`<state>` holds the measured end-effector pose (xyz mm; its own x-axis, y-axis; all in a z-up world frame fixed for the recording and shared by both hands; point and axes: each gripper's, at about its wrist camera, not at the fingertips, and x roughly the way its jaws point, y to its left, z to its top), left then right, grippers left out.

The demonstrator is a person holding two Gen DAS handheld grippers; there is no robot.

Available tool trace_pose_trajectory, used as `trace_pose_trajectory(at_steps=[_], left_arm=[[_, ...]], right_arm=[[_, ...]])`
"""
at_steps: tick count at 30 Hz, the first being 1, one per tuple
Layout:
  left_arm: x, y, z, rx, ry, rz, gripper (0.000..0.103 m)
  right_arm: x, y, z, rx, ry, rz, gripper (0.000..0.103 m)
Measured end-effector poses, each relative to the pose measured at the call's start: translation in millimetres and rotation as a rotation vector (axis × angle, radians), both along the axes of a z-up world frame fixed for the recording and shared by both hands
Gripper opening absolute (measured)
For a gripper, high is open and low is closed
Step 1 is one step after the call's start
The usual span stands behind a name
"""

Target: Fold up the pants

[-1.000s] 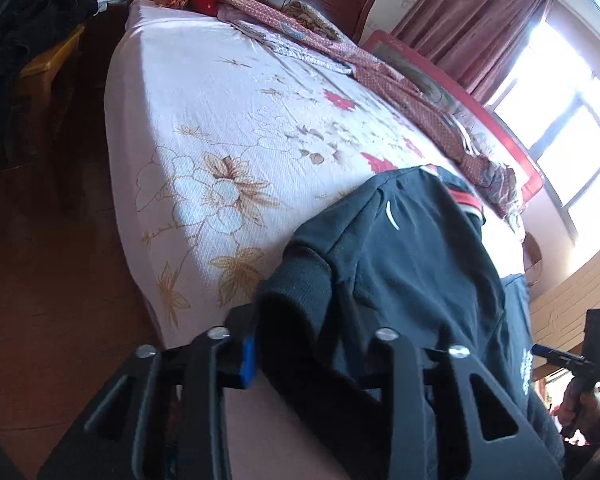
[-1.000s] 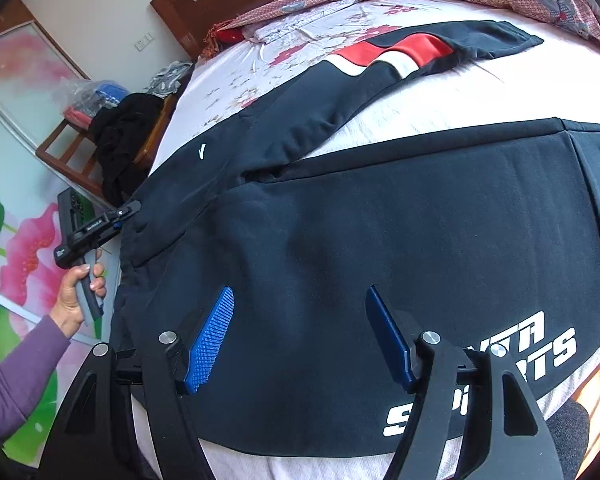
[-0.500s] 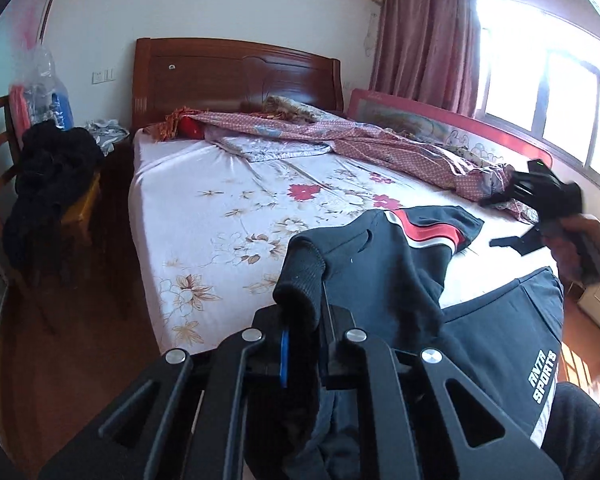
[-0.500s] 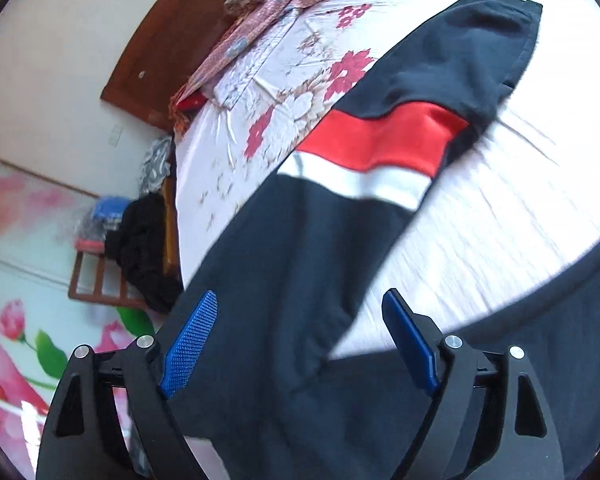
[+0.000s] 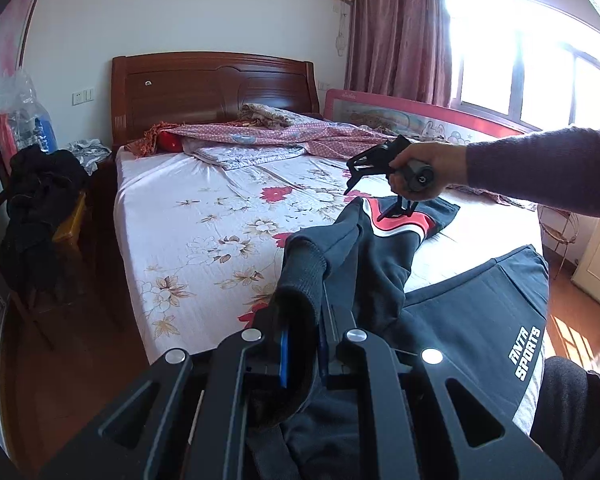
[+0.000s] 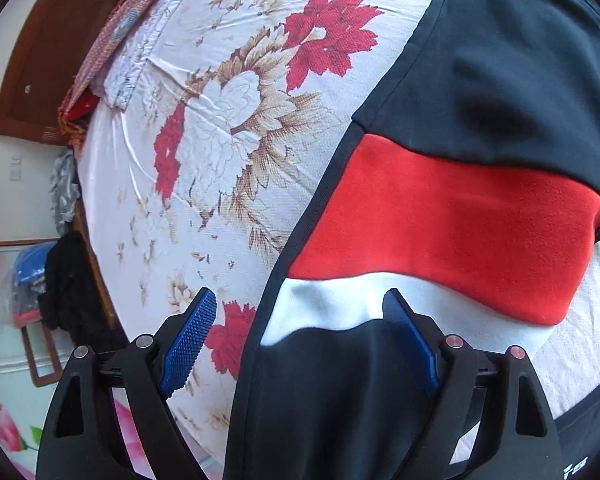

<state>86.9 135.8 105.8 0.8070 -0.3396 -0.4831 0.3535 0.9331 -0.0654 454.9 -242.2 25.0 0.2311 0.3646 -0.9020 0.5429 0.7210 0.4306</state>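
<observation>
Black track pants (image 5: 384, 264) with a red and white band lie on the flowered bed sheet (image 5: 204, 232). My left gripper (image 5: 302, 344) is shut on the ribbed waistband of the pants and holds it lifted above the bed's near edge. My right gripper (image 6: 300, 336) is open, its blue pads (image 6: 188, 336) hanging just above the far leg at the white band (image 6: 332, 304) and red band (image 6: 452, 232). It also shows in the left wrist view (image 5: 376, 184), over the leg end. The other leg, printed with white letters (image 5: 526, 352), lies flat at the right.
A crumpled pink quilt (image 5: 300, 136) and pillows lie at the wooden headboard (image 5: 212, 88). A chair (image 5: 40, 208) piled with dark clothes stands left of the bed. A pink bed rail (image 5: 420, 116) runs along the far side under the window.
My left gripper has lifted the waistband higher. My right gripper has moved out along the far leg and come down close over the red and white band, still open.
</observation>
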Motion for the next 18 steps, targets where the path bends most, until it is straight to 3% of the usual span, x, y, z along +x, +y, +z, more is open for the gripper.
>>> trace_pose_trajectory(at_steps=[1,3,4,8,13,18], left_arm=[[-5,-1,0,0.005,-0.005,-0.007,0.01],[-15,-2,-1,0.036,-0.019,-0.001,0.01],[-16,0,-2,0.041,-0.015,0.009,0.01],[-14,17,-4,0.014,0.0,0.103,0.01],[-25,28,-2,0.007,-0.019,0.194,0.012],[-58,33,-8,-0.012,0.025,0.208,0.015]], right_arm=[[-3,-1,0,0.006,-0.015,0.007,0.054],[-13,-9,2,0.013,-0.047,0.034,0.015],[-20,-14,7,0.02,-0.078,0.049,0.007],[-63,-47,35,0.141,-0.244,0.045,0.006],[-162,-85,71,0.267,-0.391,0.035,0.006],[-283,-101,62,0.297,-0.415,0.029,0.006]])
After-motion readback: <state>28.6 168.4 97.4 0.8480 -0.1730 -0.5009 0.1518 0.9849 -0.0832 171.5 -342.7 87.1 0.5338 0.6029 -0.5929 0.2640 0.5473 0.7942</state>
